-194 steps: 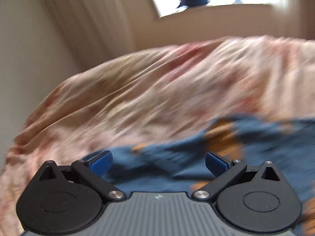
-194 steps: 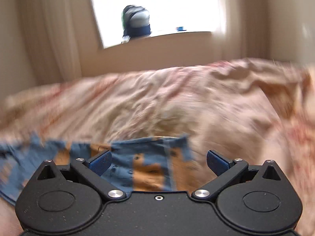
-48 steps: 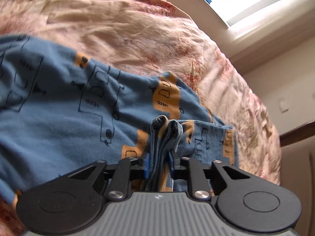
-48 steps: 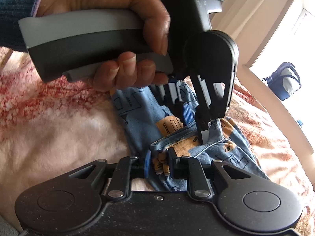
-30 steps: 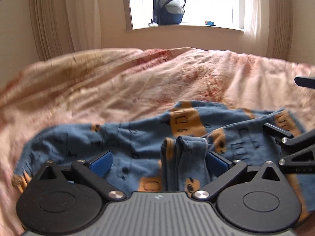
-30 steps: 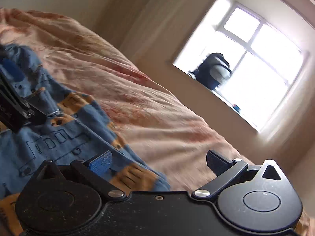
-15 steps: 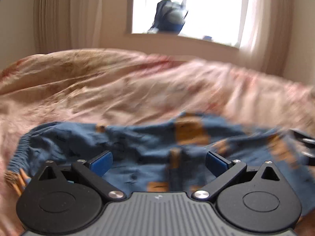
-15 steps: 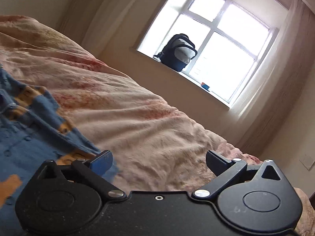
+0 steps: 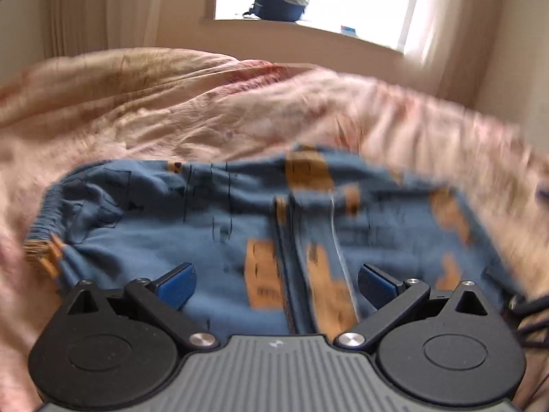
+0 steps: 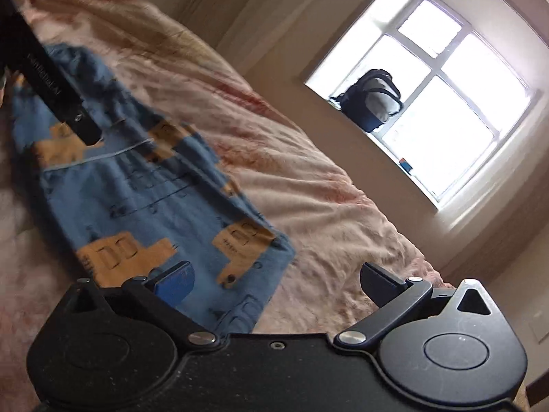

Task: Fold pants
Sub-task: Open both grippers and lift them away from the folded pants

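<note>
Blue cotton pants w/ orange vehicle print lie folded on the crumpled pink floral bedspread, elastic waistband at left in left wrist view. Left gripper hovers over them, fingers wide apart, holding nothing. Right gripper likewise spread & empty, above pants' edge. Dark backpack on windowsill.

The pants in front of me are blue with orange vehicle prints and thin dark line drawings. They lie folded on the bed, with the gathered elastic waistband at the left end in my left view. A fold edge runs down the middle of the cloth, toward me.
</note>
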`<state>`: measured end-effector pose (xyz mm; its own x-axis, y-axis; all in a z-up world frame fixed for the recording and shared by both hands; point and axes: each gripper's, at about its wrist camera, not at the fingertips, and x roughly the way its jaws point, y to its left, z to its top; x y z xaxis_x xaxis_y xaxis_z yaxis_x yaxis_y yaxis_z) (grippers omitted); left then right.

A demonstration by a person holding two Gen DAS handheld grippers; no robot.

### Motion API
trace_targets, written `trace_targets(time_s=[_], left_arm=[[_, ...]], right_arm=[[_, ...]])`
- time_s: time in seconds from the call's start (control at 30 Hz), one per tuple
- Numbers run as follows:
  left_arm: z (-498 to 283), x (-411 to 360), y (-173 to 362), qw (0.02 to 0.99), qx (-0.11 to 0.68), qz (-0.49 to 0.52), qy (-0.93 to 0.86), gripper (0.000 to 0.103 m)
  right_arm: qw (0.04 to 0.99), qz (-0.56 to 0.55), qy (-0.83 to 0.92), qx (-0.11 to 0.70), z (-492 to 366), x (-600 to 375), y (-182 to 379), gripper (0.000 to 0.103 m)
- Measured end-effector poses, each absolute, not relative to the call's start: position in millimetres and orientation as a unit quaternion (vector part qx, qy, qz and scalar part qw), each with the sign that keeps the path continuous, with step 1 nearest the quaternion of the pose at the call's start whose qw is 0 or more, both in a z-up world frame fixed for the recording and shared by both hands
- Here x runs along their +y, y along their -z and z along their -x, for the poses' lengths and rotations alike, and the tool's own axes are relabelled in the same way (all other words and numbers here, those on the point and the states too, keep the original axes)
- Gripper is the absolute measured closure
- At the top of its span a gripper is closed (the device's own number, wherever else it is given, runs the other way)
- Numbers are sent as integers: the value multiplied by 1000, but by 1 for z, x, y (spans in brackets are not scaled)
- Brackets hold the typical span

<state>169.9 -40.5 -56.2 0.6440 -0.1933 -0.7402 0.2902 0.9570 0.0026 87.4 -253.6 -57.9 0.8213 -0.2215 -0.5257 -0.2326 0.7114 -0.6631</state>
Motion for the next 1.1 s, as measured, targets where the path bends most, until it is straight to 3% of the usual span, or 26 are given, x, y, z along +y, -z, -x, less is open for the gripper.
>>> trace_targets(time_s=[0.13,0.33,0.47,0.77,1.1], left_arm=[[-150,-57,66,909,368,-176,86,0],[-144,-20,37,898,420,-90,91,0],[-128,28,19,926,368,-61,50,0],[-173,95,54,894,430,114,-49,0],[-179,101,54,898,418,131,-37,0]], right_arm=[[853,389,30,347,-97,-265,71,1],[882,354,73,302,-89,-280,51,1],[876,362,52,315,-98,-274,62,1],[904,329,57,266,-109,-270,59,1],[911,343,44,222,-110,-247,63,1]])
